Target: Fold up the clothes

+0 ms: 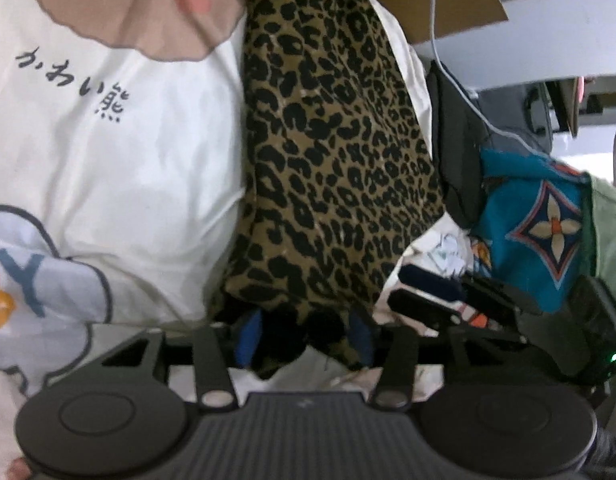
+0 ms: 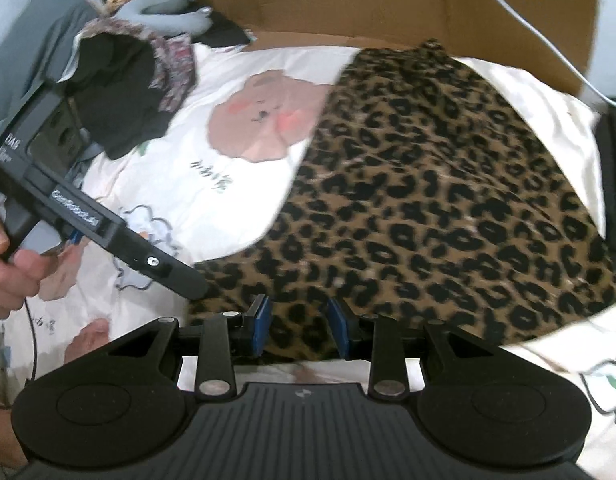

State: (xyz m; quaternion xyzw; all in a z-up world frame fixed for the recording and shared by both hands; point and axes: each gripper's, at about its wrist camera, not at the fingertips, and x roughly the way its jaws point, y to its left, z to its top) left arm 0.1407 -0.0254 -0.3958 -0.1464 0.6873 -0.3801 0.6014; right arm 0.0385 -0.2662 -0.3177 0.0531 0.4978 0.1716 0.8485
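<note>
A leopard-print garment (image 2: 428, 200) lies spread on a white bedsheet with a bear print (image 2: 263, 116). In the left wrist view the garment (image 1: 332, 168) runs away from me in a long strip. My left gripper (image 1: 303, 336) has its blue pads on either side of the garment's near corner, with cloth between them. It shows in the right wrist view as a black tool (image 2: 187, 280) touching the garment's left corner. My right gripper (image 2: 299, 324) has its pads apart, with the garment's near edge lying between them.
A cardboard box wall (image 2: 388, 4) stands behind the bed. A pile of dark and floral clothes (image 2: 127, 80) lies at the back left. Blue patterned cloth (image 1: 540, 224) and black cloth (image 1: 456, 152) lie at the right. A white cable (image 1: 460, 80) hangs down.
</note>
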